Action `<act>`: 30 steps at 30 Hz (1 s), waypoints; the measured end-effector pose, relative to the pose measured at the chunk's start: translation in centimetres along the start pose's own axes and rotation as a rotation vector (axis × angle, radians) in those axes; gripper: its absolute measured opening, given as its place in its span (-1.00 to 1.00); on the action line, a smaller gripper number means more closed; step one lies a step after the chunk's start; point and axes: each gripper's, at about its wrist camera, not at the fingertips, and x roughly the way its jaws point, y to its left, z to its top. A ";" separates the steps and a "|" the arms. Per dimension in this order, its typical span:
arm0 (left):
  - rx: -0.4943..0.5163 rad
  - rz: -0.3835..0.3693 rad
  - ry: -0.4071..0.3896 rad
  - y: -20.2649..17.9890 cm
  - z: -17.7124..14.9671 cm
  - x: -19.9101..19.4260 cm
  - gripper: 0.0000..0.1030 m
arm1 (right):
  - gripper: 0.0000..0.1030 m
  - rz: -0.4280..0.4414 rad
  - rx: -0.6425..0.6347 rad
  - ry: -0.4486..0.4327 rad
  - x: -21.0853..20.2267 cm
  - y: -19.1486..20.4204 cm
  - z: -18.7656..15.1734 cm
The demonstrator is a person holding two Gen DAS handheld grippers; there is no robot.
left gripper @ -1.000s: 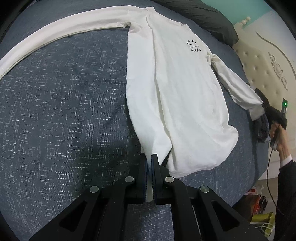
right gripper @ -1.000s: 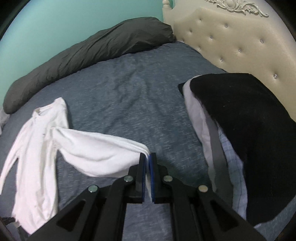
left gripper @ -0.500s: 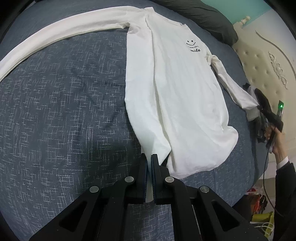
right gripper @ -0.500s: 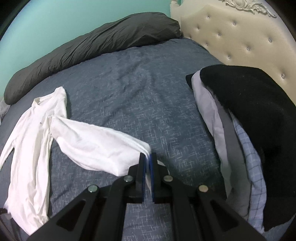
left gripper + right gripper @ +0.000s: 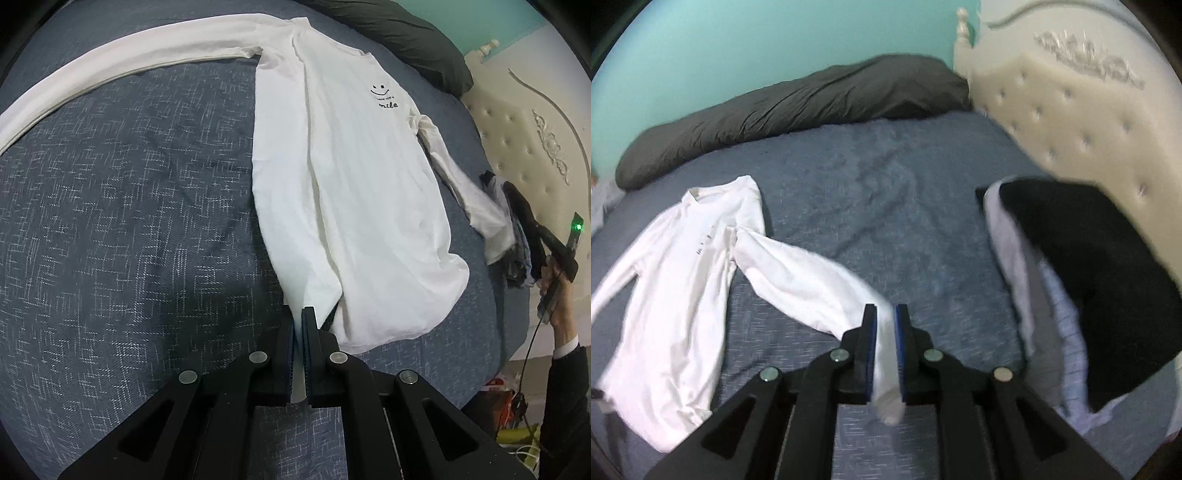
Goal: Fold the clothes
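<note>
Left wrist view shows my left tongs (image 5: 299, 317) pressed together on the hem corner of the white shirt (image 5: 354, 177), which lies face up on the bed (image 5: 129, 221), running from frame centre to the upper middle. I judge that pinch pins the hem so the body stays flat while the other end is handled. One sleeve (image 5: 122, 62) stretches in a long arc to the upper left; the other sleeve (image 5: 469, 192) runs to the right edge, where my right tongs (image 5: 546, 236) meet it.

In the right wrist view, the right tongs (image 5: 885, 332) stand slightly parted with the cuff (image 5: 886, 369) between the pads; the frame is blurred, so I cannot tell whether they grip it or have let go.

Count: one white shirt, two sleeves spread out, one dark pillow (image 5: 798, 107), one pile of other clothes (image 5: 1086, 280) at the right by the headboard (image 5: 1071, 110).
</note>
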 end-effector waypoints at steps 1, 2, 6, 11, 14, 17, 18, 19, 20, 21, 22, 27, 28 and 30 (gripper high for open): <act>0.001 -0.001 0.001 -0.1 0.0 0.0 -0.92 | -0.80 -0.017 -0.015 0.000 -0.1 0.1 0.1; 0.002 -0.004 0.003 -0.2 -0.1 0.0 -0.92 | -0.80 -0.034 -0.029 0.000 -0.1 0.2 0.2; 0.010 -0.009 0.003 -0.6 -0.2 -0.1 -0.92 | -0.78 -0.017 0.013 0.026 0.0 -0.9 -0.1; 0.013 -0.003 0.008 -0.6 -0.3 0.2 -0.92 | -0.77 0.083 -0.002 0.109 0.7 1.2 -1.9; 0.002 -0.003 0.010 -0.3 -0.3 0.5 -0.91 | -0.74 0.163 -0.018 0.166 1.0 2.9 -3.2; -0.004 -0.003 0.007 -0.3 -0.2 0.6 -0.91 | -0.65 0.244 -0.033 0.223 1.4 4.7 -4.5; -0.006 -0.005 0.007 -0.2 -0.2 0.7 -0.91 | -0.63 0.270 -0.039 0.242 1.5 5.3 -4.9; -0.010 -0.008 0.008 -0.2 -0.2 0.7 -0.91 | -0.54 0.297 -0.044 0.261 1.6 5.9 -5.4; -0.014 -0.009 0.012 -0.1 -0.2 0.8 -0.91 | -0.45 0.324 -0.049 0.280 1.8 6.5 -5.8; -0.016 -0.010 0.015 -0.1 -0.2 0.9 -0.91 | -0.41 0.351 -0.054 0.299 1.9 7.1 -6.2; -0.017 -0.010 0.017 0.0 -0.2 0.9 -0.91 | -0.31 0.378 -0.060 0.318 2.0 7.7 -6.7; -0.012 -0.009 0.023 0.1 -0.3 1.0 -0.91 | -0.19 0.473 -0.198 0.408 1.8 13.5 -9.1; -0.007 -0.007 0.025 0.1 -0.3 1.1 -0.91 | -0.19 0.477 -0.210 0.412 1.8 14.1 -9.4; 0.008 0.001 0.028 -0.1 -0.4 1.4 -0.91 | -0.18 0.482 -0.231 0.447 2.6 15.2 -10.3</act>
